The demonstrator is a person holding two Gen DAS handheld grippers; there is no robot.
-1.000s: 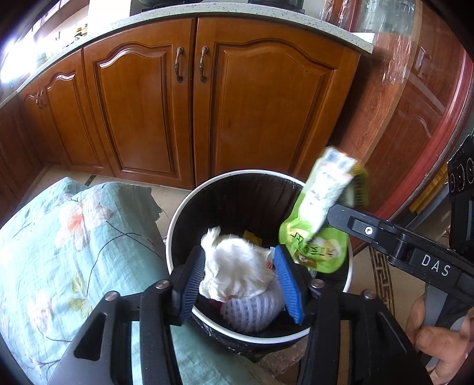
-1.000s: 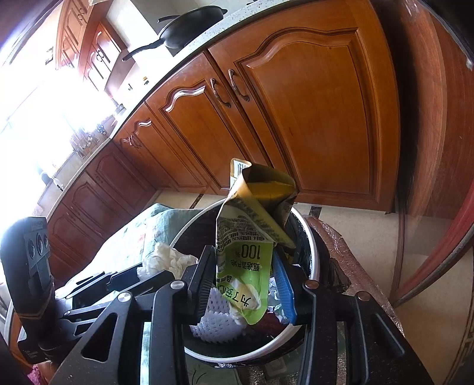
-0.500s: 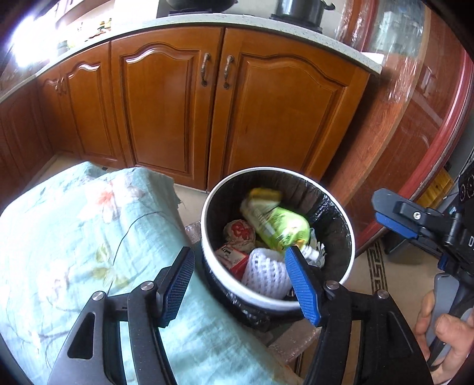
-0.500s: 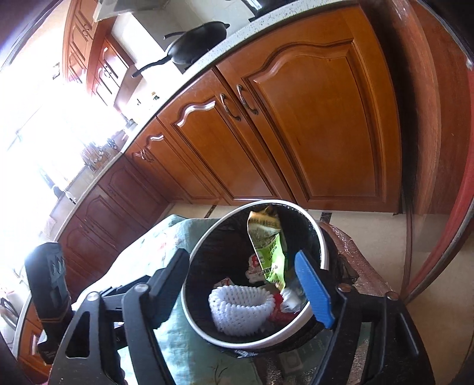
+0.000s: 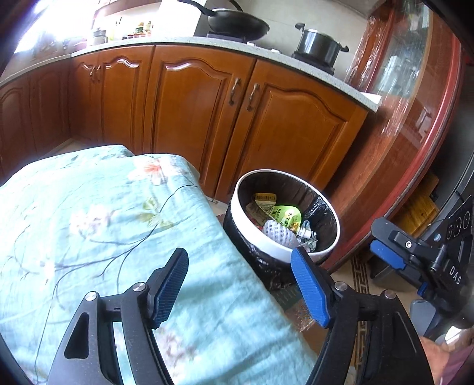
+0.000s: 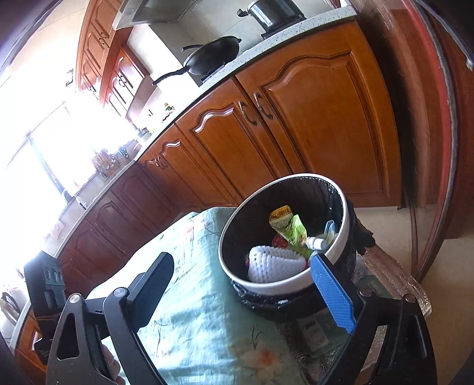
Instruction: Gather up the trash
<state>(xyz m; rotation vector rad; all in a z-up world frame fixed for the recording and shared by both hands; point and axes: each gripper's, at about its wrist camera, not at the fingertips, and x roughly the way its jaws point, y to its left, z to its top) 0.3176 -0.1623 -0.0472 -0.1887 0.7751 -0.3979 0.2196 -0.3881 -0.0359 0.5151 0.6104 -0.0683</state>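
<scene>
A round bin with a white rim (image 5: 260,240) and black liner stands by the table's corner; it also shows in the right wrist view (image 6: 275,285). Inside lie a green snack packet (image 5: 283,214), also in the right wrist view (image 6: 291,229), a white foam net (image 5: 278,232) (image 6: 272,262), and other wrappers. My left gripper (image 5: 241,288) is open and empty, above the floral tablecloth (image 5: 89,222), back from the bin. My right gripper (image 6: 246,293) is open and empty, above the table edge near the bin; it also shows in the left wrist view (image 5: 391,251).
Wooden kitchen cabinets (image 5: 207,118) stand behind the bin, with a wok (image 5: 237,20) and a pot (image 5: 318,44) on the counter. A red-framed glass cabinet (image 5: 414,133) stands to the right. A patterned floor mat (image 5: 360,275) lies below.
Both grippers let go of their trash over the bin, the white paper wad and the green packet. Both opened wide and pulled back and up from the bin over the table.
</scene>
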